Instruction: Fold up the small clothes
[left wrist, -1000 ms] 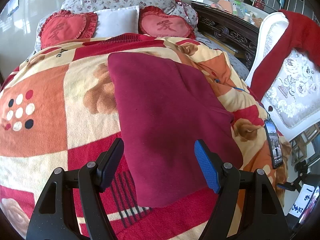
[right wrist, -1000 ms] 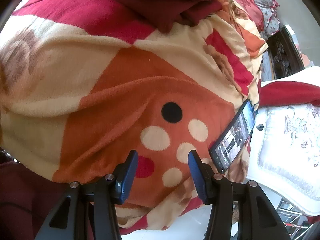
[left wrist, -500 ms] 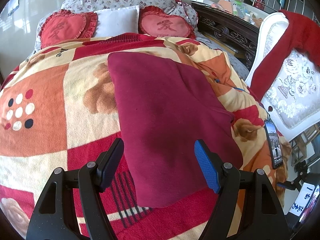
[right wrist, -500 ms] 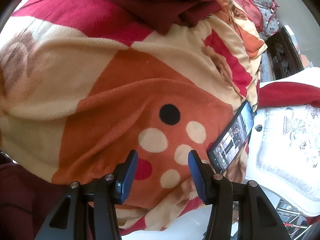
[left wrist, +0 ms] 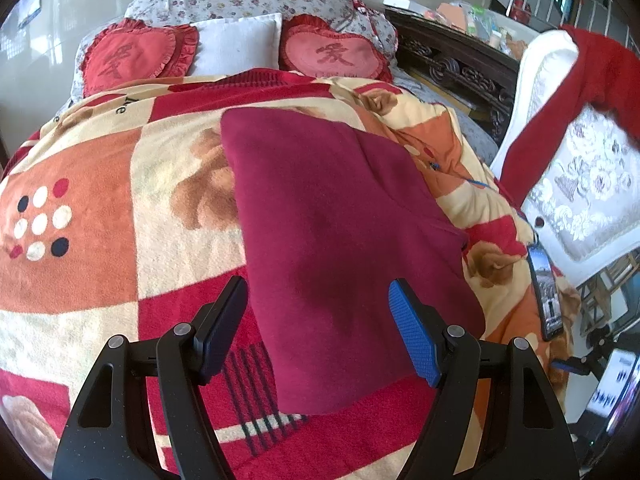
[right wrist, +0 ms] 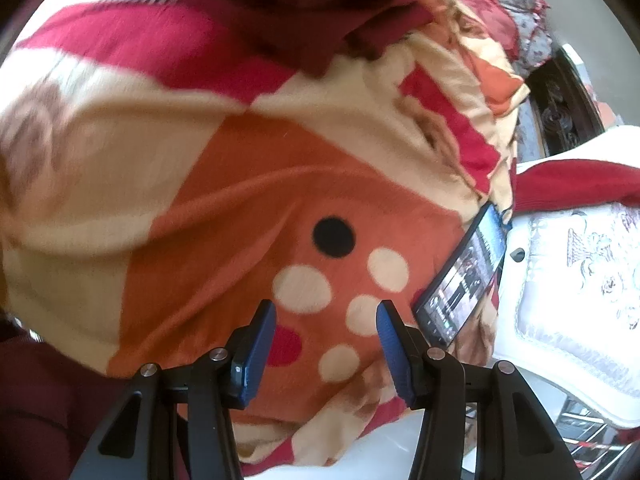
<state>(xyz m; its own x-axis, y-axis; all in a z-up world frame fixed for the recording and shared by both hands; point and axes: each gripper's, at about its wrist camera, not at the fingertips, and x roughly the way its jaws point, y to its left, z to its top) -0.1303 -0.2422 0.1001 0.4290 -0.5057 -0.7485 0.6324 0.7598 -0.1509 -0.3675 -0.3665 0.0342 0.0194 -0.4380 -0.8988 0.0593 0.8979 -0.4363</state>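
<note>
The left half of the blanket (left wrist: 100, 240) lies bare up to the heart cushions (left wrist: 132, 54) at the bed's head. Along its right edge a phone (left wrist: 546, 296) lies close to a white chair (left wrist: 560, 160), narrowing passage there. The folded maroon garment (left wrist: 340, 240) covers the middle.

Garment (left wrist: 344, 248) lies on blanket (left wrist: 80, 280), phone (left wrist: 546, 292) right.

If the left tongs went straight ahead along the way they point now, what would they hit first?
Most likely the folded maroon garment lying on the patterned blanket. The left tongs are open and empty, angled down at its near end. Depth is hard to judge through the fisheye.
</note>
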